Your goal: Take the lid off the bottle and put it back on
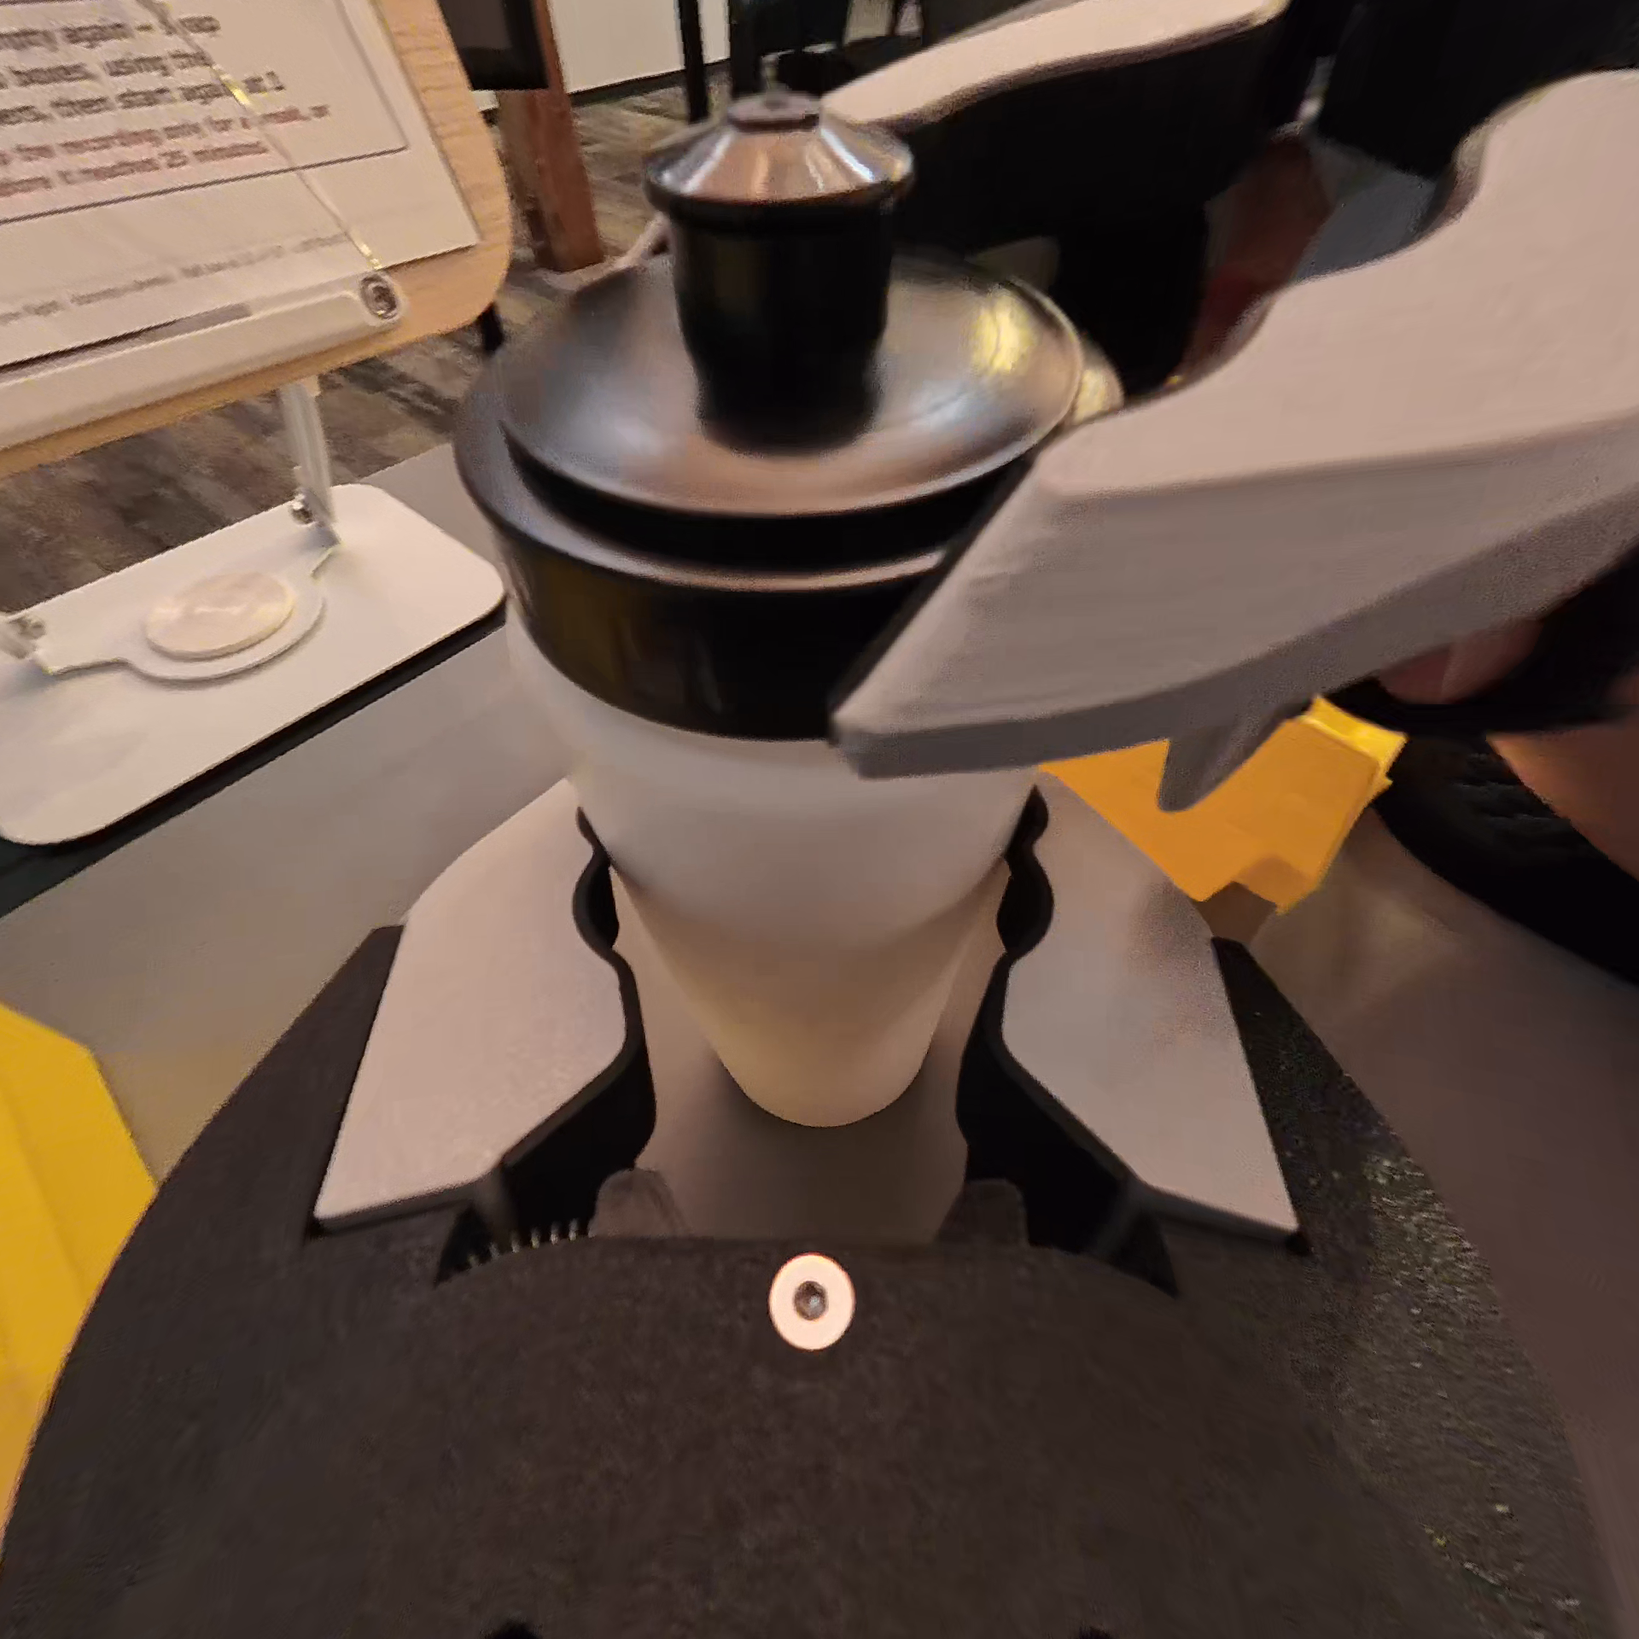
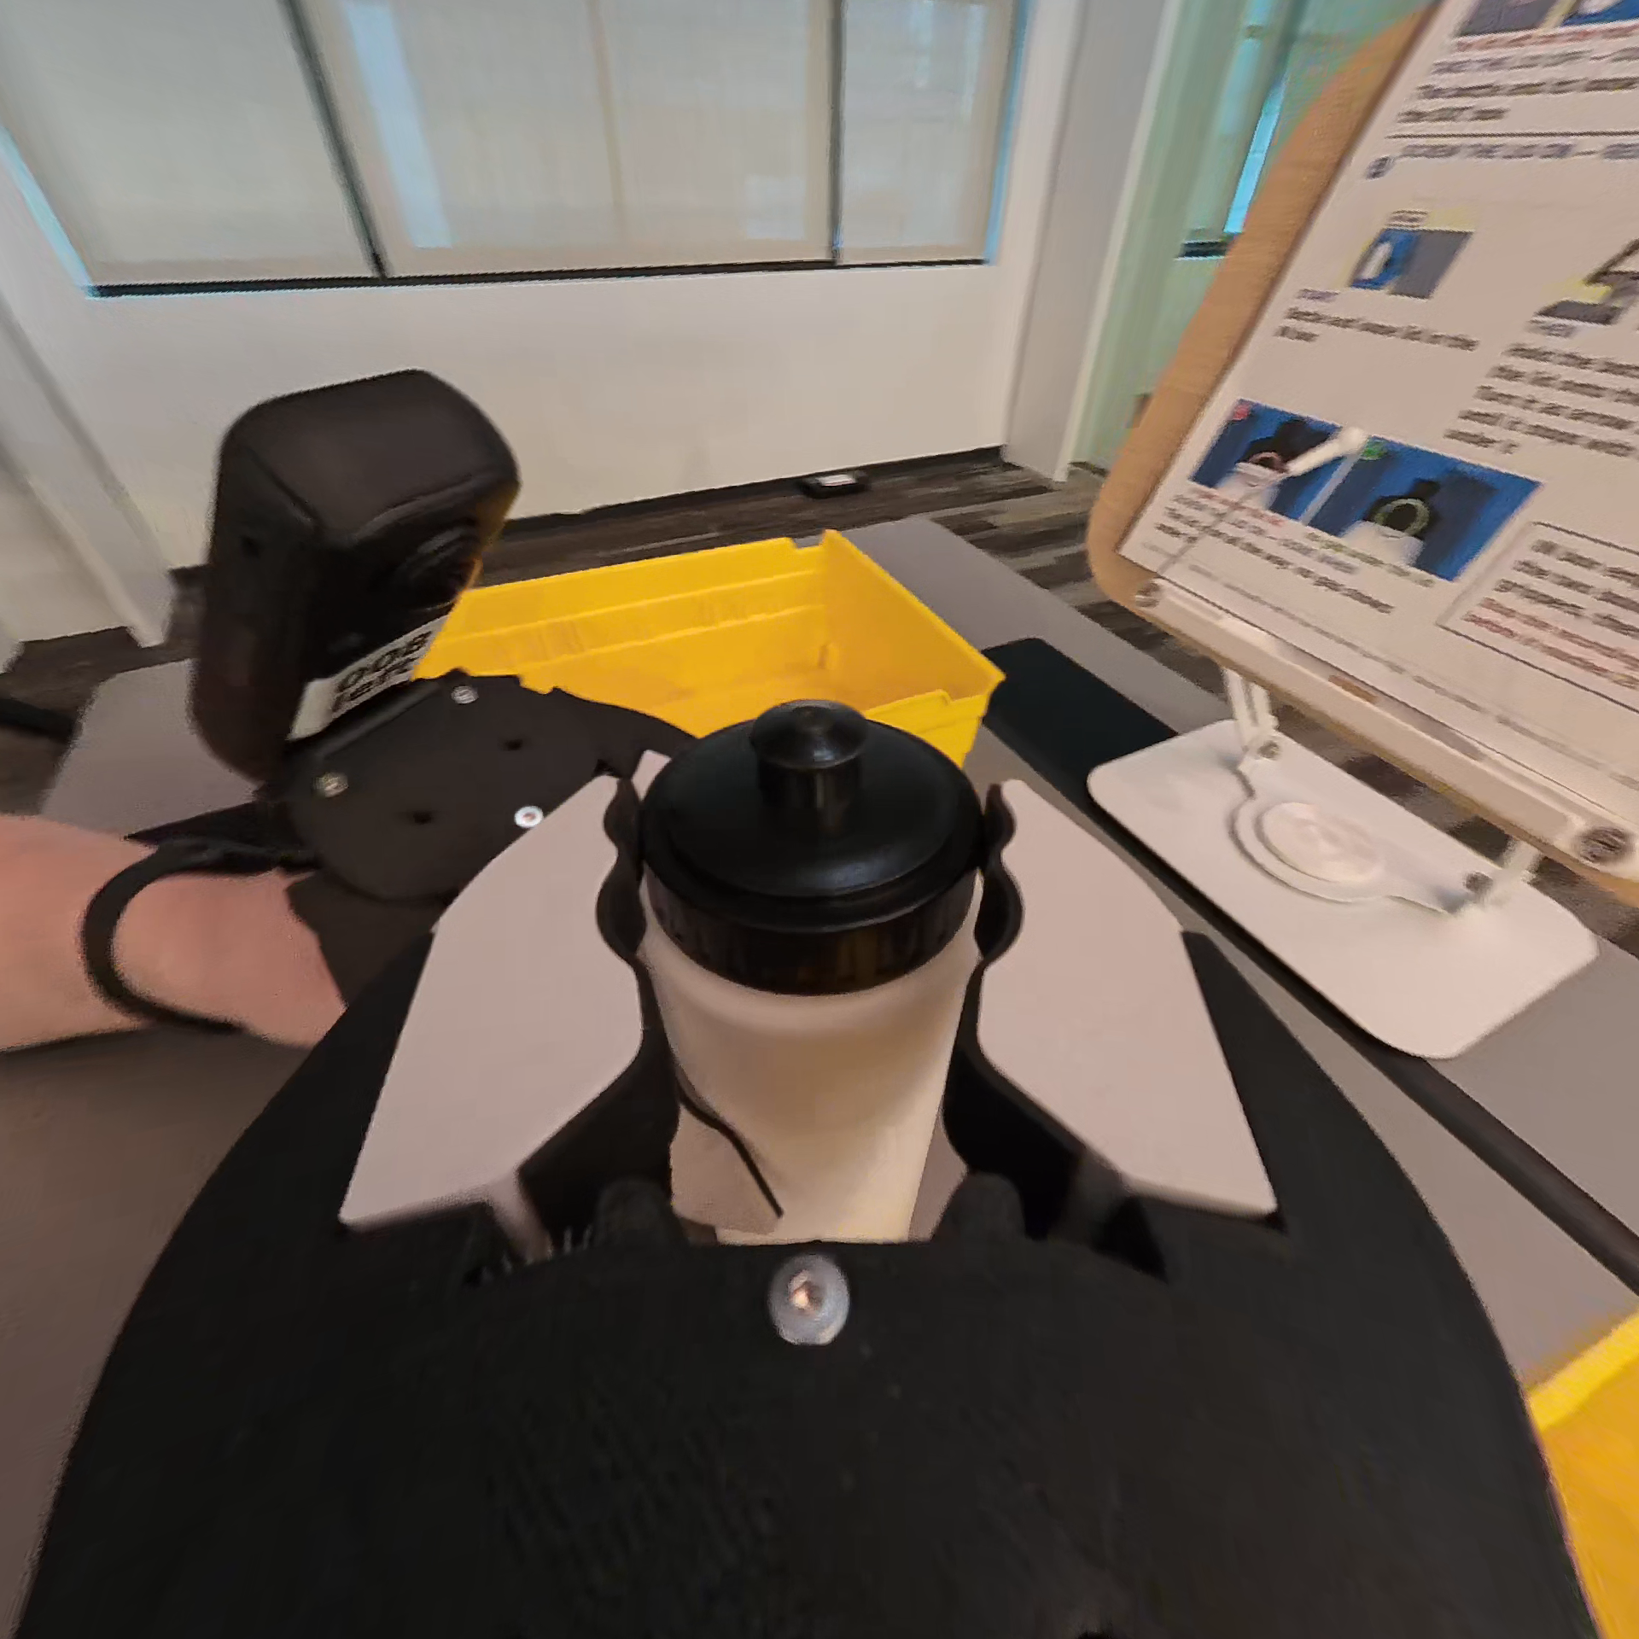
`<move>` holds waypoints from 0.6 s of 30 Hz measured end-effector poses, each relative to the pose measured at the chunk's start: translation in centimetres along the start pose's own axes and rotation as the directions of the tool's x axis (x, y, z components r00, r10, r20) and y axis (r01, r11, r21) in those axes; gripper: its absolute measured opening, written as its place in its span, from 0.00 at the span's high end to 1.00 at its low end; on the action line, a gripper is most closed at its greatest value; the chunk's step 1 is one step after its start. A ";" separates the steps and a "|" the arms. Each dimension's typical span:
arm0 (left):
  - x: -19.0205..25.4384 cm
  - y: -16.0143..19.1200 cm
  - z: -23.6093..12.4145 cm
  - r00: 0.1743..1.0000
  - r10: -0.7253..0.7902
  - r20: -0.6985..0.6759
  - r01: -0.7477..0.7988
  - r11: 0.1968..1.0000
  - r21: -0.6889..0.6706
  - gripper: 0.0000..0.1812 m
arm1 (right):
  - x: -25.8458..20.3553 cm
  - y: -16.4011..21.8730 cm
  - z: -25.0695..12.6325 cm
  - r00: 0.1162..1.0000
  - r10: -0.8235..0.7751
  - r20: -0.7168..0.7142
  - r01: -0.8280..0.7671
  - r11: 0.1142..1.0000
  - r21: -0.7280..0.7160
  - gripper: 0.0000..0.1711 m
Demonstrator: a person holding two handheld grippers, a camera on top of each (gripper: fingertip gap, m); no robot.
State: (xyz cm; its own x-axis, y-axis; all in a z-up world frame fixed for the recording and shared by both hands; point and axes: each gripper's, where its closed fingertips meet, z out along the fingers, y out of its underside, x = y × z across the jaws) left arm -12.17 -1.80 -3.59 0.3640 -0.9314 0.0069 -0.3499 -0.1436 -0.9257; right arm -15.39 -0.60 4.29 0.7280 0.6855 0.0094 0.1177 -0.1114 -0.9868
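Grey worktop (image 2: 1046,603) carries a yellow bin (image 2: 709,621) behind the bottle and a white stand with an instruction board (image 2: 1384,399) to its right. White sports bottle (image 2: 798,1064) stands upright at centre. My left gripper (image 1: 811,896) has its fingers closed narrow on the bottle's body, low down. My right gripper (image 2: 803,851) has its fingers clamped on the black lid (image 2: 807,851), which sits on the bottle's neck; I cannot tell how tightly it is screwed on. Pull spout (image 2: 803,754) tops the lid.
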 end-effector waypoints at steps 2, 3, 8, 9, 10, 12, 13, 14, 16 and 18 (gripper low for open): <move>-0.2 0.1 -0.1 0.999 0.002 0.045 -0.002 1.000 -0.005 0.53 | 0.0 0.0 0.0 0.997 0.001 -0.079 -0.002 1.000 -0.001 0.56; -0.2 0.1 -0.2 0.999 0.003 0.051 -0.002 1.000 -0.006 0.53 | -0.1 0.0 0.0 0.995 -0.001 -0.101 0.002 1.000 0.004 0.56; 0.0 0.1 -0.1 0.999 0.012 -0.036 -0.013 1.000 -0.007 0.53 | -0.2 0.0 0.0 0.999 0.003 0.039 -0.003 1.000 -0.008 0.56; 0.2 0.1 0.0 0.998 0.021 -0.058 -0.021 1.000 -0.009 0.53 | -0.2 0.1 -0.2 0.996 0.005 0.093 -0.003 1.000 -0.021 0.56; 0.4 0.1 0.0 0.996 0.038 -0.082 -0.039 0.999 -0.007 0.53 | -0.3 0.2 -0.4 0.989 0.000 0.145 0.004 0.999 -0.032 0.57; 0.8 0.1 0.1 0.991 0.066 -0.114 -0.066 0.998 0.005 0.53 | -0.5 0.3 -0.8 0.975 -0.002 0.222 0.009 1.000 -0.027 0.56; 0.8 0.1 0.1 0.990 0.064 -0.122 -0.064 0.998 0.011 0.53 | -0.5 0.2 -0.8 0.972 -0.006 0.236 0.010 1.000 -0.014 0.56; 0.8 0.1 0.1 0.990 0.063 -0.128 -0.061 0.998 0.016 0.53 | -0.5 0.2 -0.8 0.971 -0.007 0.238 0.008 1.000 0.000 0.56; 0.6 0.1 0.1 0.990 0.058 -0.128 -0.057 0.998 0.014 0.53 | -0.5 0.1 -0.6 0.974 0.001 0.225 -0.003 1.000 0.009 0.56; 0.3 0.0 0.1 0.995 0.044 -0.088 -0.043 0.999 0.007 0.53 | -0.3 0.1 -0.4 0.984 -0.001 0.177 0.000 1.000 0.004 0.56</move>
State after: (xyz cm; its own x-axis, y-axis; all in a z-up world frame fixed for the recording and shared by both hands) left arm -11.94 -2.07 -3.69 0.2708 -0.9626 -0.0002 -0.3588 -0.1007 -0.9280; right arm -15.28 -1.12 4.24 0.5966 0.8024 -0.0185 0.1154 -0.1086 -0.9874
